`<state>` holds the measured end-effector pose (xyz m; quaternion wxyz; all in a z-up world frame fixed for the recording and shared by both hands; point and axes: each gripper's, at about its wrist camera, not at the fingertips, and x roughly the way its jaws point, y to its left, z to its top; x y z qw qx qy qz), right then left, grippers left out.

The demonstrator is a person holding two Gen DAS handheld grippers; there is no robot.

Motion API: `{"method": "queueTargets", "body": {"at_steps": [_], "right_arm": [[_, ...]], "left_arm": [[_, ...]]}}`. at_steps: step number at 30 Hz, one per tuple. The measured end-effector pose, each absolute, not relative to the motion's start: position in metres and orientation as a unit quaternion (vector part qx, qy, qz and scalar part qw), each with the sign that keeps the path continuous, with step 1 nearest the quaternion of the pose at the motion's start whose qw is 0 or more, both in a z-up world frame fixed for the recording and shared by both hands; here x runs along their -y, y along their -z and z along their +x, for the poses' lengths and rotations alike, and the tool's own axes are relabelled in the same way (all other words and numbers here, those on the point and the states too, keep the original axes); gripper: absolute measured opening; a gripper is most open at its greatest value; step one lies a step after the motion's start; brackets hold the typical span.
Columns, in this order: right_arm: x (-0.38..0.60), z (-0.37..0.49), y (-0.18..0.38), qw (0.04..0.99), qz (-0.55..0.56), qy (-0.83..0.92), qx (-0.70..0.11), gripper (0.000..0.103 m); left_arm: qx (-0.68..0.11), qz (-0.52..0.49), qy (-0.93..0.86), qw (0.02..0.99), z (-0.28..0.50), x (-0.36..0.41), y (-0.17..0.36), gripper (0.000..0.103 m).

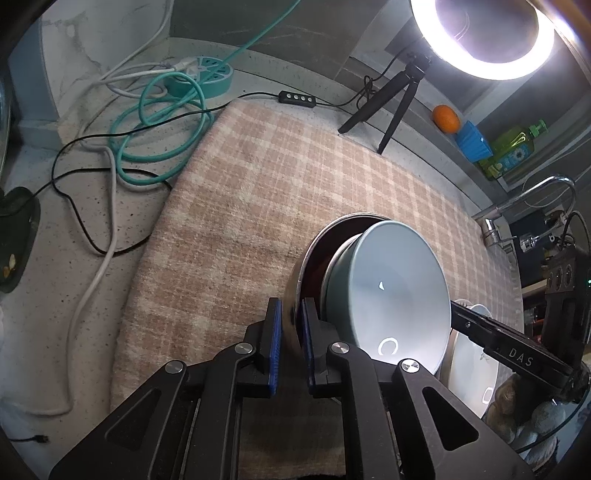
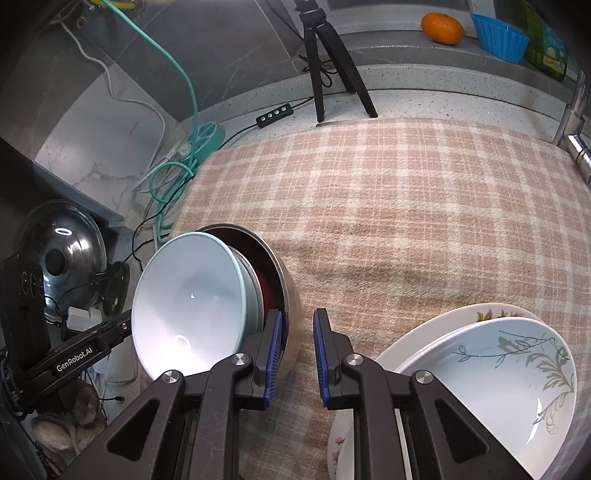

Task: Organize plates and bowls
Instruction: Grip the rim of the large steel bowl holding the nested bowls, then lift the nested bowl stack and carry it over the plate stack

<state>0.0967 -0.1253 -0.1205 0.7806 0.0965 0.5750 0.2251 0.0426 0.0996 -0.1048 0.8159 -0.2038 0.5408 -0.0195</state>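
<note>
A pale blue bowl [image 1: 391,295] sits tilted inside a steel bowl with a dark red inside [image 1: 314,266] on the checked cloth. My left gripper [image 1: 291,343] is shut on the steel bowl's rim, one pad outside and one inside. In the right wrist view the same blue bowl [image 2: 188,299] and steel bowl [image 2: 284,295] lie at left. My right gripper [image 2: 297,358] is open, its left pad by the steel bowl's wall, nothing held. A flower-patterned bowl [image 2: 491,384] rests on a white patterned plate [image 2: 480,314] at lower right.
Checked cloth [image 1: 277,206] covers the counter. Ring light tripod [image 2: 325,59], green cable coil [image 1: 159,129], power strip [image 1: 210,74] and cords lie at the back. Faucet [image 1: 528,199], orange [image 2: 442,27], blue cup [image 2: 498,35] and pot lid [image 2: 61,251] stand around.
</note>
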Motion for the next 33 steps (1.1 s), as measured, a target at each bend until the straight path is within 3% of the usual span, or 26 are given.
{"method": "queueTargets", "body": {"at_steps": [9,33], "right_arm": [[0.127,0.096,0.130,0.766,0.128,-0.235,-0.585,0.009],[0.153,0.084,0.105,0.777,0.157,-0.215,-0.570,0.009]], "left_arm": [[-0.538,-0.199,0.016,0.819,0.043,-0.096,0.105,0.007],[-0.524,-0.198,0.038,0.827,0.039,-0.077,0.077,0.007]]}}
